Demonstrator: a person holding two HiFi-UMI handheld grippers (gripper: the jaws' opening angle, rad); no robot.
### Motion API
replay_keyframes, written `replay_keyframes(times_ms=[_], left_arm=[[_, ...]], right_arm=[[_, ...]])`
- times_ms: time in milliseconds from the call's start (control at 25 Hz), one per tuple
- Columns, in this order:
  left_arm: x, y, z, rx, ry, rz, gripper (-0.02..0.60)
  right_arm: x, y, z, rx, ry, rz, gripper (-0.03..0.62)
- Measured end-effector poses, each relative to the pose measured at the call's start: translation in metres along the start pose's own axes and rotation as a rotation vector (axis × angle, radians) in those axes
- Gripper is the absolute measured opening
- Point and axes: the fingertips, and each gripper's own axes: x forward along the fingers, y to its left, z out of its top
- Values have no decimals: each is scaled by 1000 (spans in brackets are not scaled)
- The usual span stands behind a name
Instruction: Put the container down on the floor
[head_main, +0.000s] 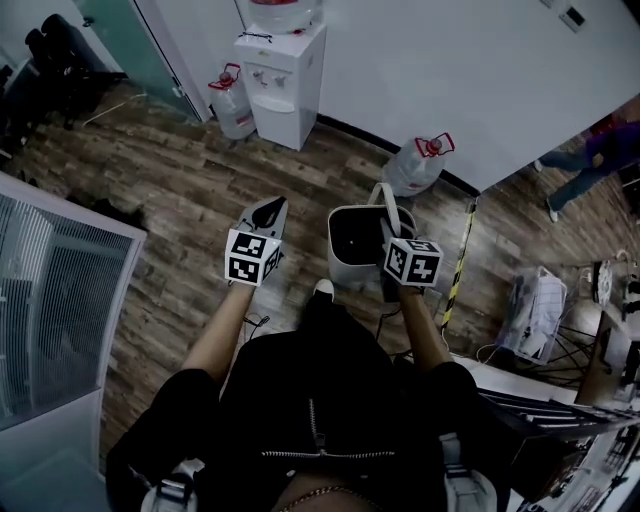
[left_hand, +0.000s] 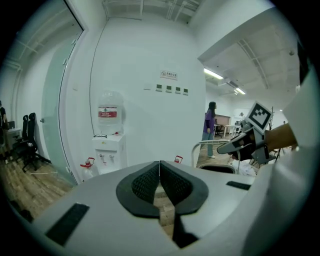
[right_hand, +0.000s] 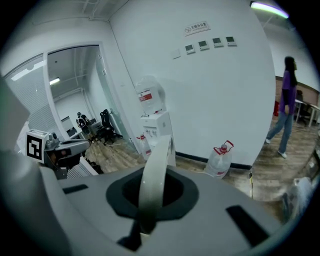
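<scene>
The container hangs above the floor, near the water dispenser. The right gripper clamps its arched handle; the left gripper is closed, empty. Judged rigid, light plastic; it may swing on the handle

No legible text; wall sign, water-bottle label too small to read.

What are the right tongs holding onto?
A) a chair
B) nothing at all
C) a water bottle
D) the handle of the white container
D: in the right gripper view the right tongs are shut on the curved handle, and the head view shows the white container hanging from it above the wooden floor.
</scene>
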Motion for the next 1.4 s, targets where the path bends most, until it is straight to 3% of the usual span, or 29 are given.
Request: replay_keyframes(times_ms=[320,600,1040,1400], left_arm=[[45,4,14,-25,12,54,15],[67,8,21,12,38,52,15],[106,36,31,2,45,22,15],[169,94,41,-25,50,-47,15]], right_arm=[[39,-32,34,-33,22,48,11],[60,-47,50,-28,36,53,11],[94,-55,68,9,58,34,11],[153,-58,95,57,97,-38,11]])
